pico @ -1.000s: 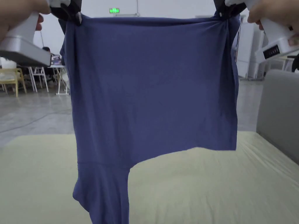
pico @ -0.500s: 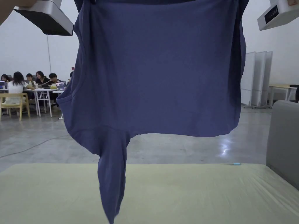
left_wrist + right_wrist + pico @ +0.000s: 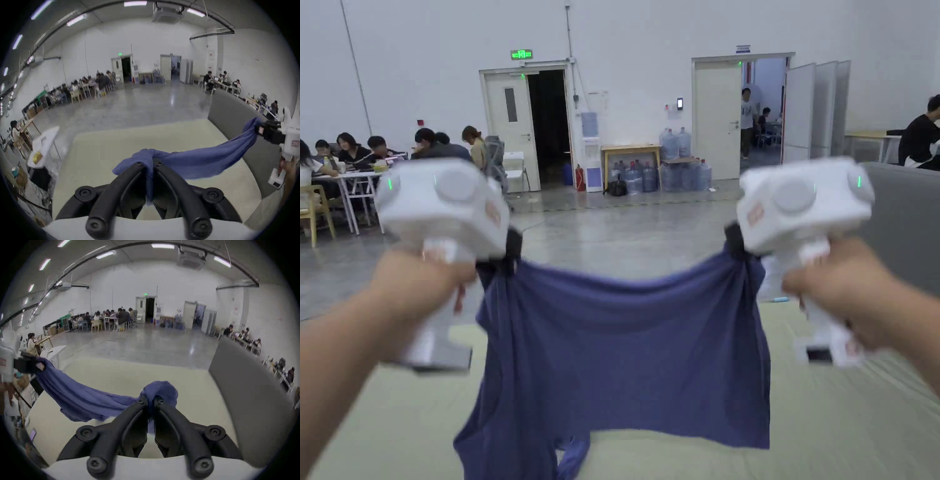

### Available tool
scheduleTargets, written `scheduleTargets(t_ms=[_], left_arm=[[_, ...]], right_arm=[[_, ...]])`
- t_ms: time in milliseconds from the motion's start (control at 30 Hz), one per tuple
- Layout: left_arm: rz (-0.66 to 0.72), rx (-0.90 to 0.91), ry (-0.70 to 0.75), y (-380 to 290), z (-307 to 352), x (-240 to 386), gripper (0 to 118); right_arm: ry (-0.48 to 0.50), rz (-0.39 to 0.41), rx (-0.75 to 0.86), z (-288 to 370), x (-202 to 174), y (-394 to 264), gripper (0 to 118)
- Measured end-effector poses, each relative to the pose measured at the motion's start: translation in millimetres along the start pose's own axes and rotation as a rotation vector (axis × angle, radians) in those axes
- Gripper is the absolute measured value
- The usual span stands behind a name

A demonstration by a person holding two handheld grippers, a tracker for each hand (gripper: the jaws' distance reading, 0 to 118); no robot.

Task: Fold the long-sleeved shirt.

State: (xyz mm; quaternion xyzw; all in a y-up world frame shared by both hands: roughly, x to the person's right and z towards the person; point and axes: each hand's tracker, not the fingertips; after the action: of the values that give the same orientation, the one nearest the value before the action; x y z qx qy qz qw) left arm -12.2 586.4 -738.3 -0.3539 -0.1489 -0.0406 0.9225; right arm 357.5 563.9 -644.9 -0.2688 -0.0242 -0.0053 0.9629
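Observation:
A blue long-sleeved shirt (image 3: 625,362) hangs stretched between my two grippers above the pale yellow-green table (image 3: 850,425). My left gripper (image 3: 503,262) is shut on the shirt's upper left corner, and my right gripper (image 3: 737,247) is shut on the upper right corner. In the left gripper view the black jaws (image 3: 148,164) pinch bunched blue cloth (image 3: 186,164), which runs off to the other gripper (image 3: 267,131). The right gripper view has its jaws (image 3: 151,400) closed on a knot of fabric (image 3: 81,395). A sleeve (image 3: 572,456) dangles at the shirt's lower left, touching the table.
A grey upholstered piece (image 3: 903,225) stands along the table's right side. Beyond the table lies an open concrete floor (image 3: 625,231). People sit at tables far left (image 3: 356,156) and far right (image 3: 922,131). A small blue object (image 3: 780,299) lies near the table's far edge.
Both grippers have come down from overhead to chest height with the shirt, so its hem and sleeve now reach the table. The head camera has also tilted.

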Motion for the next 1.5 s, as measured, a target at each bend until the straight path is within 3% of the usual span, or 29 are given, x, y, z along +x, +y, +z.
scheduleTargets(t_ms=[33, 167, 333, 533, 833, 967, 1067, 1200, 1500], left_arm=[[-0.014, -0.082, -0.018, -26.4, -15.0, 0.7, 3], [-0.008, -0.159, -0.051, -121.0, -40.3, 6.5, 3], [0.06, -0.205, -0.101, -230.2, -35.9, 7.2, 3], [0.067, -0.282, -0.109, -349.3, 20.6, 17.2, 3], [-0.013, -0.384, -0.1, -470.6, 96.7, 42.4, 3], [-0.071, -0.455, -0.079, -519.8, 110.4, 57.6, 3], [-0.02, -0.528, -0.101, -552.1, 114.6, 61.3, 3], [-0.032, -0.572, -0.079, -582.1, 113.0, 65.3, 3], [-0.006, -0.693, -0.062, -619.4, 73.5, 62.1, 3]], right_arm=[[0.025, 0.018, -0.03, -5.2, -1.6, -25.0, 7], [0.098, -0.118, -0.146, -17.0, -2.2, -113.6, 7], [0.129, -0.168, -0.23, 1.5, -2.7, -215.4, 7], [0.105, -0.089, -0.311, 60.6, -7.3, -319.6, 7], [0.07, -0.056, -0.431, 144.7, 12.7, -437.9, 7], [0.069, -0.031, -0.512, 170.0, 3.9, -481.6, 7], [0.047, 0.012, -0.565, 181.7, -5.8, -505.9, 7], [0.043, -0.086, -0.644, 185.5, -3.1, -530.2, 7], [0.007, -0.125, -0.797, 165.5, -1.0, -553.0, 7]])
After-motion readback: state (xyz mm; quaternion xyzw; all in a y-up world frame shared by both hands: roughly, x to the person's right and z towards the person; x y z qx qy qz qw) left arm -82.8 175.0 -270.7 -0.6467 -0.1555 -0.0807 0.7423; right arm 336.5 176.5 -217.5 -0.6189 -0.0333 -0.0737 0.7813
